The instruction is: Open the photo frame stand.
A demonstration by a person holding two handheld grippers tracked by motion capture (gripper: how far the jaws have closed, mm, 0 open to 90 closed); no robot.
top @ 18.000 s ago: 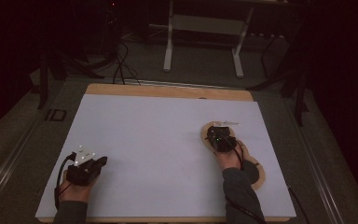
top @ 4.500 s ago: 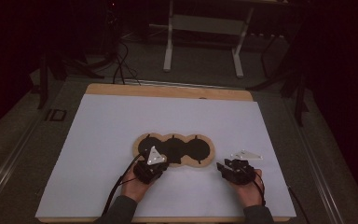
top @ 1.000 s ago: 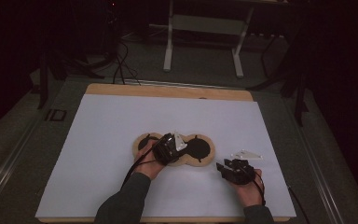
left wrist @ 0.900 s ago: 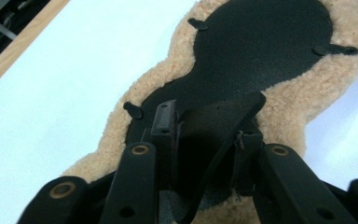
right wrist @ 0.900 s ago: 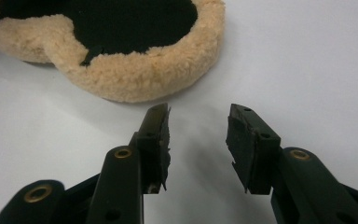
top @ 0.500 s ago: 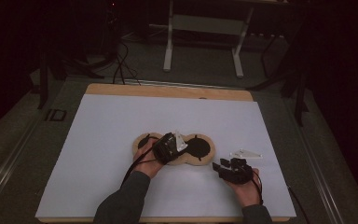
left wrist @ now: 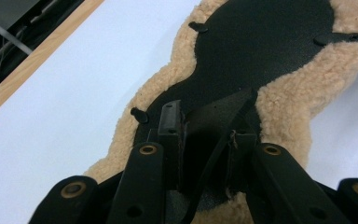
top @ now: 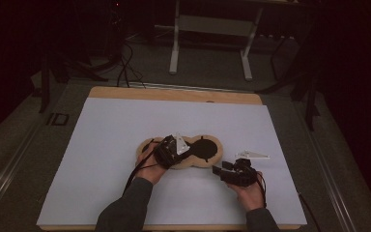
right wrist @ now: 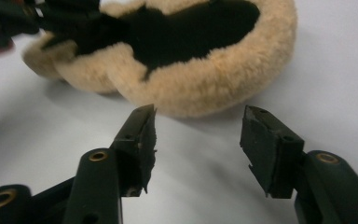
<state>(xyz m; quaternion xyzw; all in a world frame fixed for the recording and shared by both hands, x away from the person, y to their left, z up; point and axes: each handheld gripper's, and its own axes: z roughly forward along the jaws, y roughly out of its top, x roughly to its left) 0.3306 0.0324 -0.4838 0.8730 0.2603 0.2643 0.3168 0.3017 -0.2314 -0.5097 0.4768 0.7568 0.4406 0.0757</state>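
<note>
Two hand-held grippers work one fleece-edged pad (top: 181, 153), black inside, lying mid-tabletop (top: 101, 145) with its long axis parallel to the near edge. Left hand-held gripper (left wrist: 205, 135) sits on the pad's middle, jaws just closing on a raised black flap (left wrist: 219, 112). Right hand-held gripper (right wrist: 198, 140), just beside the pad's right end, has just been opening, empty, pad straight ahead of its jaws.

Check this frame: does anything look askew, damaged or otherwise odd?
One oddity: a black strap stands lifted off the fleece-edged pad between the left gripper jaws, which have just been closing on it. No damage or spill shows. The right gripper is open, short of the pad's edge.
</note>
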